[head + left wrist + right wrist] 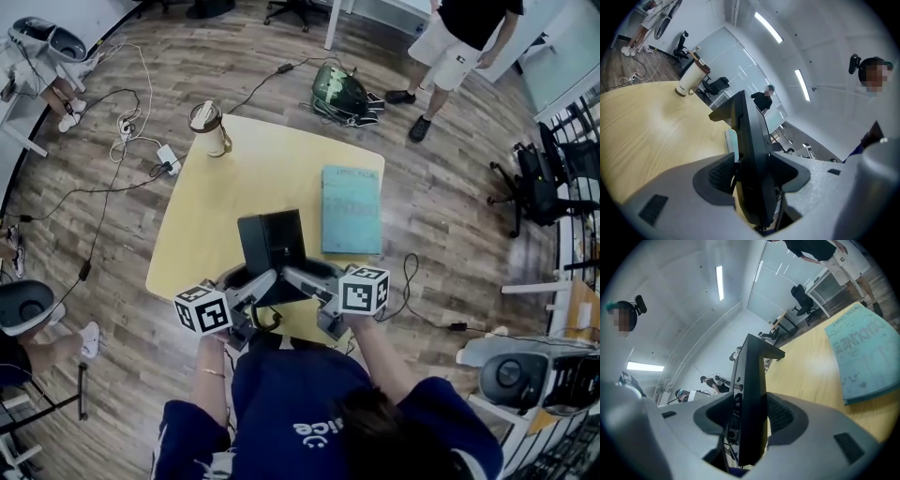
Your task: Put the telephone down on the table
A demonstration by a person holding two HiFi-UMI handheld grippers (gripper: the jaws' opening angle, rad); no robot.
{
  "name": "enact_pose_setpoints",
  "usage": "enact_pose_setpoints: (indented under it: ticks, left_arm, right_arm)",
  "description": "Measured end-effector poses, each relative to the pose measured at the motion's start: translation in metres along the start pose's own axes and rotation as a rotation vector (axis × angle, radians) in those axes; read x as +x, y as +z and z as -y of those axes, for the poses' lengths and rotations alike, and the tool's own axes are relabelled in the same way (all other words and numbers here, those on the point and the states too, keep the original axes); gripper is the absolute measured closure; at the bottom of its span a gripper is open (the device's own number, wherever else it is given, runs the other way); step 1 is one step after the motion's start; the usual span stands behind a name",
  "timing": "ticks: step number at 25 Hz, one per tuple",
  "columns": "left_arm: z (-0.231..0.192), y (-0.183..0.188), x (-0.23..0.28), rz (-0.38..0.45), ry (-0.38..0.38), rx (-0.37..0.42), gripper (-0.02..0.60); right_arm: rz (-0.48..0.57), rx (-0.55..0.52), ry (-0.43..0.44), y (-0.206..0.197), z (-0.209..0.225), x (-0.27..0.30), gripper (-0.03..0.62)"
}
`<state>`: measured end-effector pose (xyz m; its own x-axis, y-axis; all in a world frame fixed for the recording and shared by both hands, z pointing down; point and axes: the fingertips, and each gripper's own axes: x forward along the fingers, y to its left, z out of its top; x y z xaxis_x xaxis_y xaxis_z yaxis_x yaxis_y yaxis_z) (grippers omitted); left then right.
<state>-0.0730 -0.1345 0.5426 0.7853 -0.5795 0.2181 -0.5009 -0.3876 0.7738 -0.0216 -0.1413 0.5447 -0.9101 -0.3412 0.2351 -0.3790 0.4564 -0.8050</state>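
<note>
The black telephone (272,244) stands tilted up over the near edge of the yellow table (234,187), held from both sides. My left gripper (263,285) clamps its left side and my right gripper (298,277) its right side. In the left gripper view the telephone (752,150) runs edge-on between the two dark pads (719,176), which press on it. The right gripper view shows the same: the telephone (751,390) is pinched between that gripper's pads (780,416). A cable hangs under the phone; its lower end is hidden.
A teal book (352,208) lies on the table's right half, just beyond the phone. A lidded cup (210,128) stands at the far left corner. On the floor are cables, a power strip (169,155) and a green backpack (342,94). A person (459,42) stands beyond.
</note>
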Motion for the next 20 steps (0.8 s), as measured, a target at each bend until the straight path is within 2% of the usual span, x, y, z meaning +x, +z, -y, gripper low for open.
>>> enact_pose_setpoints:
  ticks: [14,20]
  left_arm:
    - [-0.051,0.046,0.009,-0.015,-0.005,-0.050,0.347]
    - [-0.081,0.054,0.018,-0.052,-0.004,-0.110,0.347]
  right_arm:
    - [0.071,0.134,-0.012,0.031,0.025,0.053,0.375]
    - [0.055,0.156,-0.043,0.038,0.046,0.075,0.375]
